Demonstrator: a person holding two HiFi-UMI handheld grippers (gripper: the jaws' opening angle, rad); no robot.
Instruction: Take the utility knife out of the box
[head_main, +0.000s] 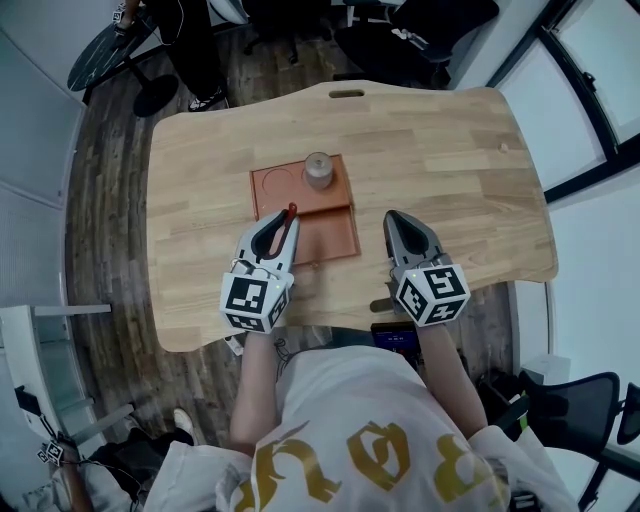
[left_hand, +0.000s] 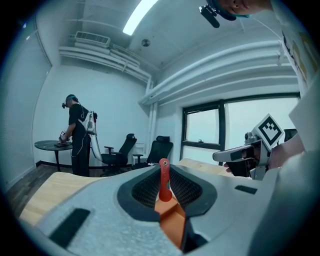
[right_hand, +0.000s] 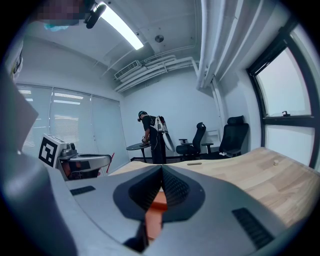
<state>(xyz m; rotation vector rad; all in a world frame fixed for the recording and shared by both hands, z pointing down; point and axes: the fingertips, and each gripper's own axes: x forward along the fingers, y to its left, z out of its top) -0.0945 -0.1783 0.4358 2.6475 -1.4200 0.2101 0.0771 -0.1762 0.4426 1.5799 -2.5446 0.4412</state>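
A flat orange-brown box (head_main: 335, 238) lies open in the middle of the wooden table (head_main: 450, 160), with a grey cylinder (head_main: 318, 170) standing on its far half. My left gripper (head_main: 288, 216) hovers over the box's near left part, shut on a thin red utility knife (head_main: 291, 212). In the left gripper view the knife (left_hand: 164, 181) stands upright between the jaws of the left gripper (left_hand: 164, 169). To the right of the box, my right gripper (head_main: 393, 217) is shut, its jaw tips meeting with nothing between them (right_hand: 161, 168).
The table's near edge runs just under both grippers, with a dark device (head_main: 395, 336) by it. A slot (head_main: 347, 94) is cut near the far edge. A person (left_hand: 77, 135) stands at a round dark table (left_hand: 54, 145); office chairs (left_hand: 160, 150) stand beyond.
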